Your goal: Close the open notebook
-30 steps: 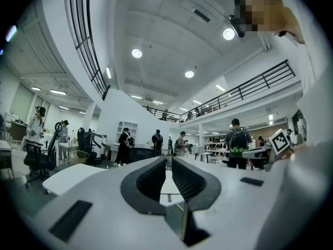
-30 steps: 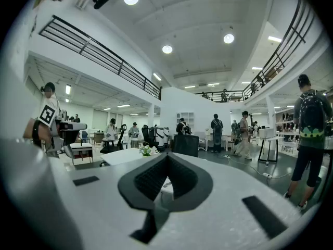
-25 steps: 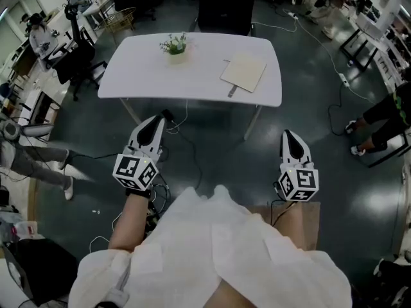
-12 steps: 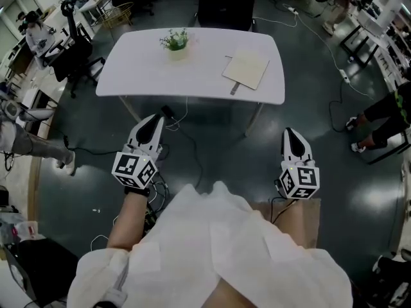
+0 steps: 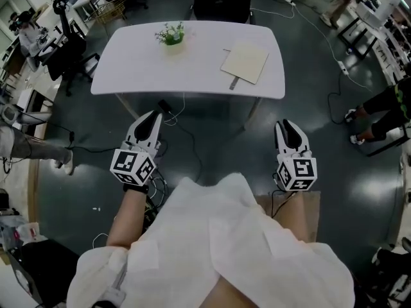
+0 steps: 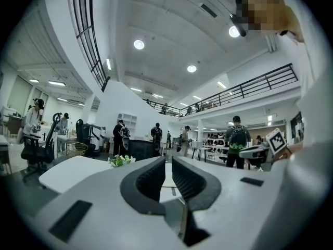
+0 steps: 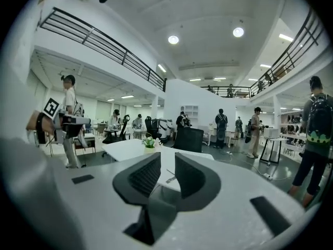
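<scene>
A cream notebook [image 5: 244, 62] lies flat on the right part of the white table [image 5: 141, 72], with a small dark strip at its near edge. Both grippers hang over the dark floor, well short of the table. My left gripper [image 5: 154, 117] points at the table's near left side; its jaws stand a narrow gap apart with nothing between them [image 6: 167, 163]. My right gripper [image 5: 285, 126] points toward the table's right end. Its jaws are opening and hold nothing [image 7: 167, 161].
A small potted plant [image 5: 171, 37] stands at the table's back middle. A black chair [image 5: 221, 2] sits behind the table. Cables [image 5: 186, 136] trail under it. People stand at the right [image 5: 379, 108] and left [image 5: 26, 149], and a brown box [image 5: 309, 212] lies beside my right arm.
Both grippers have shifted a little toward the table. The right gripper's jaws, shut before, now stand apart.
</scene>
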